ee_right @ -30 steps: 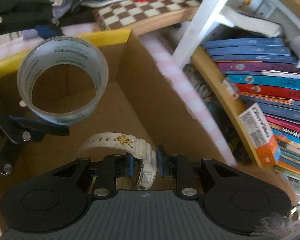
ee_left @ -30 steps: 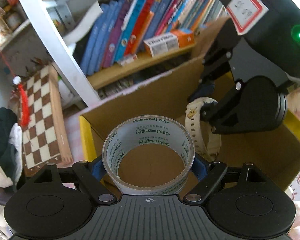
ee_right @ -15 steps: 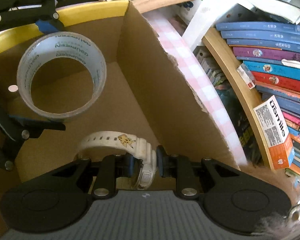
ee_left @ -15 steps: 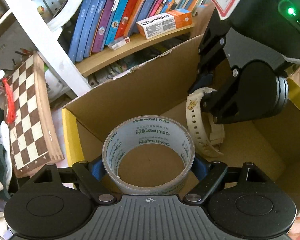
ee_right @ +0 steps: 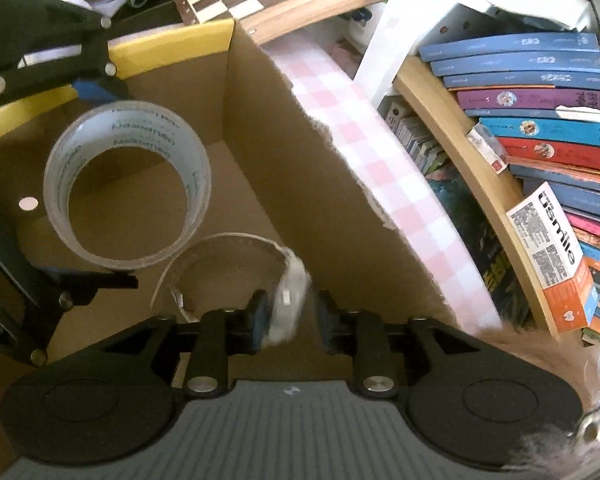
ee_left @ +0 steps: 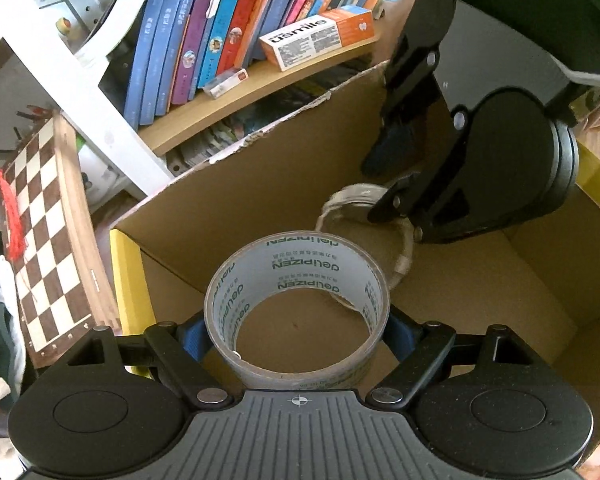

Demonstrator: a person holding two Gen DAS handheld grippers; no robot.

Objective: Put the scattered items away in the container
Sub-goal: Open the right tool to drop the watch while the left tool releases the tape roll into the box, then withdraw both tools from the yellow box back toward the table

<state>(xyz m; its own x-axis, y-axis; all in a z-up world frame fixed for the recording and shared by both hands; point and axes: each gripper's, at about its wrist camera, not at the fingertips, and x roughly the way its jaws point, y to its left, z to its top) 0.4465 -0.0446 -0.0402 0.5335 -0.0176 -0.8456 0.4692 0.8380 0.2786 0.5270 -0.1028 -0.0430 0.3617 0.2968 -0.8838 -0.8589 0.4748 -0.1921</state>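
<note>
My left gripper [ee_left: 297, 336] is shut on a clear tape roll [ee_left: 296, 276] and holds it over the open cardboard box [ee_left: 236, 184]. The roll also shows in the right wrist view [ee_right: 128, 192]. My right gripper [ee_right: 290, 312] has its jaws parted inside the box. The white watch [ee_right: 288, 296] is blurred between them, slipping free, touching only the left pad. In the left wrist view the watch [ee_left: 400, 248] hangs blurred under the right gripper [ee_left: 384, 184], above the box floor.
A wooden shelf with books [ee_left: 220, 28] and an orange and white carton [ee_left: 320, 36] stands behind the box. A chessboard [ee_left: 48, 240] lies left of it, with clothes beyond. A pink checked cloth [ee_right: 380, 168] runs along the box wall.
My right gripper has opened and the watch is dropping out of it, blurred. Both grippers have moved lower into the box. The tape roll stays held.
</note>
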